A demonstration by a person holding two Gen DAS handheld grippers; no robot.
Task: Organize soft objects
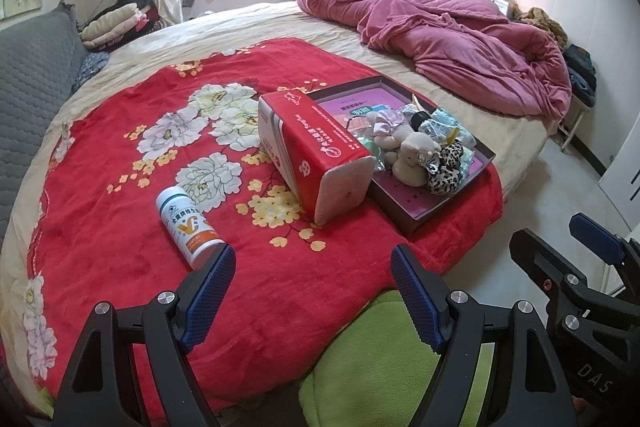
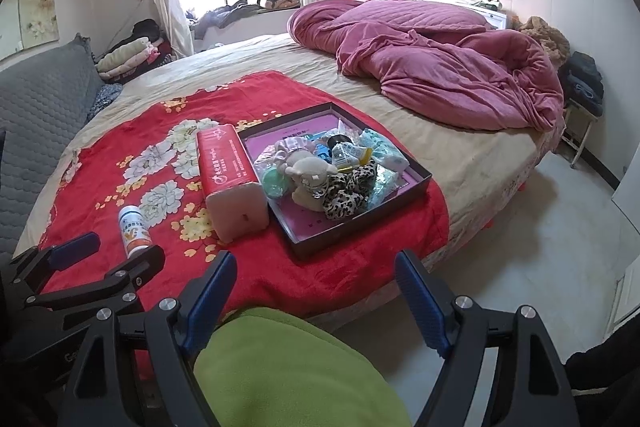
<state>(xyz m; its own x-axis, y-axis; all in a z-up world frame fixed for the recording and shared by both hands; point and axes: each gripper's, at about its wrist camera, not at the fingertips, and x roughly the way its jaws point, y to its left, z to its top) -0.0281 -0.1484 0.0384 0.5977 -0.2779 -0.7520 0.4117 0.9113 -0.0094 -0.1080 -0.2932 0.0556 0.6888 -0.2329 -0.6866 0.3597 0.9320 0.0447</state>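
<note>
Soft toys: beige plush toy (image 1: 414, 157) and leopard-print fabric piece (image 1: 444, 169) piled in dark tray (image 1: 404, 215) on red floral blanket (image 1: 120, 227), ahead of both grippers.

Red tissue pack (image 1: 316, 155) leans on tray's left edge.

White bottle (image 1: 188, 227) lies just before left gripper (image 1: 312, 267); its bottom end hidden by finger.

Left gripper released, empty.

Right gripper (image 2: 316, 275) released, empty.

Small wrapped items under toys hard to make out.

Blanket (image 2: 100, 167) on bed (image 2: 460, 163). Tray (image 2: 416, 187) on blanket; tissue pack (image 2: 230, 179) touching tray at 9 o'clock; bottle (image 2: 134, 231) at 8 o'clock of pack, apart. Plush toy (image 2: 308, 175), scrunchie (image 2: 348, 193), packets in tray. Quilt (image 2: 440, 67) at 1 o'clock.
</note>
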